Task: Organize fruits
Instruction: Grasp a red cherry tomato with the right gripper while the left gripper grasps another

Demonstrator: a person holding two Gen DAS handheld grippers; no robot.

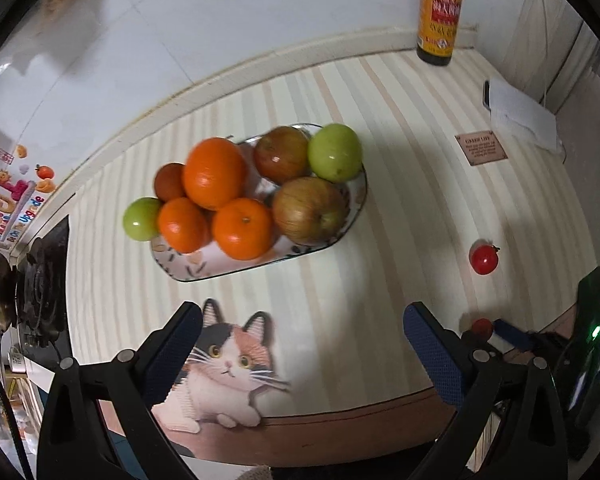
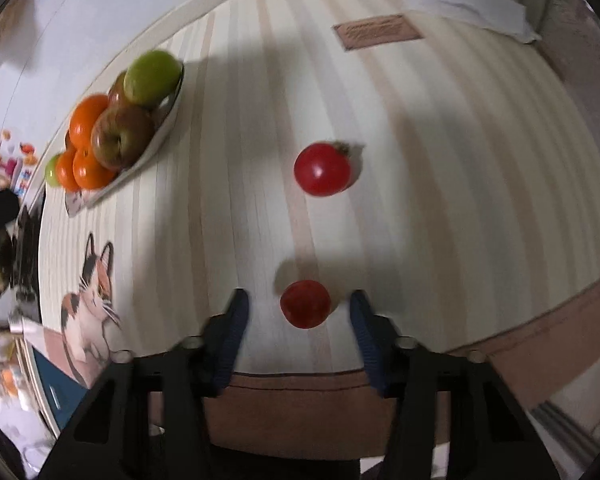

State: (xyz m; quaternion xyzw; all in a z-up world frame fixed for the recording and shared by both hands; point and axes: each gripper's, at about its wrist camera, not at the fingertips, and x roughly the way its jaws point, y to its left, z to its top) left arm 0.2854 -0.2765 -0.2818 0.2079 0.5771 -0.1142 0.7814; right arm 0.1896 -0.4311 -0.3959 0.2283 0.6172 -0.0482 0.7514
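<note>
A patterned oval plate (image 1: 356,196) holds oranges (image 1: 214,174), green apples (image 1: 335,153) and brownish apples (image 1: 310,210); it also shows in the right wrist view (image 2: 160,136). Two small red tomatoes lie on the striped mat. The near tomato (image 2: 305,304) sits between the open fingers of my right gripper (image 2: 300,306), with gaps on both sides. The far tomato (image 2: 322,169) lies beyond it and shows in the left wrist view (image 1: 484,259). My left gripper (image 1: 302,326) is open and empty, hovering in front of the plate.
A dark sauce bottle (image 1: 439,12) stands at the back by the wall. White folded paper (image 1: 520,114) and a brown label (image 1: 481,149) lie at the right. A cat picture (image 1: 224,364) is on the mat near the front edge. A stove (image 1: 40,292) is left.
</note>
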